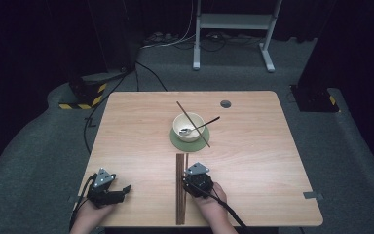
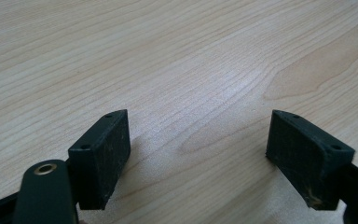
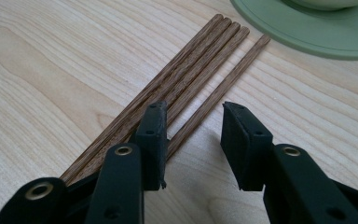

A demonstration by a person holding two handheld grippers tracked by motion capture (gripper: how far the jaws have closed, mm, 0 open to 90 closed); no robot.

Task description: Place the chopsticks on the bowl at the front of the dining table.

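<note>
A pale wooden counter [image 1: 253, 161] stands in a dark room. Near its front edge the right claw [image 3: 192, 140] points down over the loose chopstick [image 3: 223, 88] beside the bundle [image 3: 186, 74], jaws narrowed astride it, not gripping. The left claw [image 2: 198, 154] rests wide over bare wood.

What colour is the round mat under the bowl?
The mat is sage green, clearest in the right gripper view.

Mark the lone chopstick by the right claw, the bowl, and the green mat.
lone chopstick [image 3: 223, 86], right gripper view, mid shaft.
bowl [image 1: 181, 132], high view, outer wall.
green mat [image 1: 177, 143], high view, bare left rim.
</note>
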